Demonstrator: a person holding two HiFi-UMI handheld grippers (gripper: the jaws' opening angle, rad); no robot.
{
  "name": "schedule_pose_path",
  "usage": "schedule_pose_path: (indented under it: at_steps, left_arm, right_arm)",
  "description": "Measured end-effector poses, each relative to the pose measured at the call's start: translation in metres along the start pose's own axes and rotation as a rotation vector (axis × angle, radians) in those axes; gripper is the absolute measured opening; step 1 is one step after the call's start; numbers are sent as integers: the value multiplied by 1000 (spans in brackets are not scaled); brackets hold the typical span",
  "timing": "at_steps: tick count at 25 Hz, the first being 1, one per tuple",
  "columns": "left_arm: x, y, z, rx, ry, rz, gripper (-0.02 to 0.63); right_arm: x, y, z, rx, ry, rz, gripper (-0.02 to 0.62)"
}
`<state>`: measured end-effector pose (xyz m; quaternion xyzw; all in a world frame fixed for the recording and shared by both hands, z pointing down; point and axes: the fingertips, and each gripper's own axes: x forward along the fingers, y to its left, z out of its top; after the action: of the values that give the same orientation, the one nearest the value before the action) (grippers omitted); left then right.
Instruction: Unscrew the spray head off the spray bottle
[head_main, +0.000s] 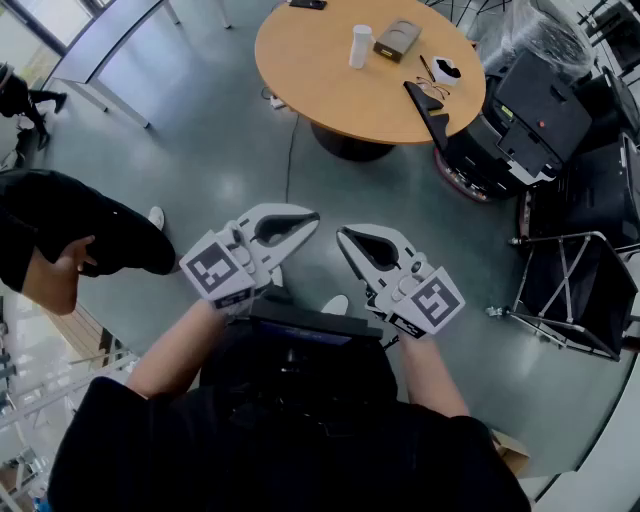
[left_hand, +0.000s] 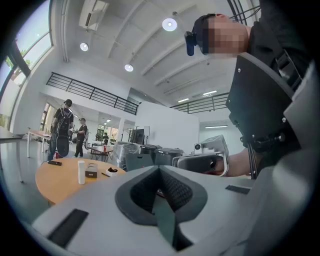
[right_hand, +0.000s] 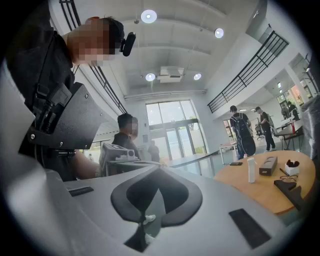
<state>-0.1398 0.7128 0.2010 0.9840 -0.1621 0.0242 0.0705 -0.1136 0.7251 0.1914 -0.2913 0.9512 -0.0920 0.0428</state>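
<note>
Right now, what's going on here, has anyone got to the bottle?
Not yet. A person stands back from the round table, holding the left gripper and the right gripper level over the floor, tips close together. Both have their fingers shut with nothing between them. A white bottle stands upright and untouched on the table beside a box. A second person stands off to the left, away from the table.
</note>
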Motion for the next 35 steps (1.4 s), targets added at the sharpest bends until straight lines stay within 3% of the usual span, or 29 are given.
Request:
schedule_pose_path:
  at_steps: [8,12,19,27,35]
  left_arm:
    - [-48,75,15,-3,2,-108,5]
    - [-64,114,12,-13,48,-136,5]
    - [-94,150,11,-16,32,-201,5]
    - [-108,174,10,-19,-7,-224,5]
    - [-77,195,4,-24,-7,-189,5]
  right_arm:
    - [98,-2,1,-16,18,-91,-9]
    - [141,-8,1,-36,24,-147,-9]
    - [197,-6,-1,-45,27,-209,-9]
    - [223,-16,-3,-39,18,-235,-9]
    - [218,-60,-8,-31,13,-202,-9]
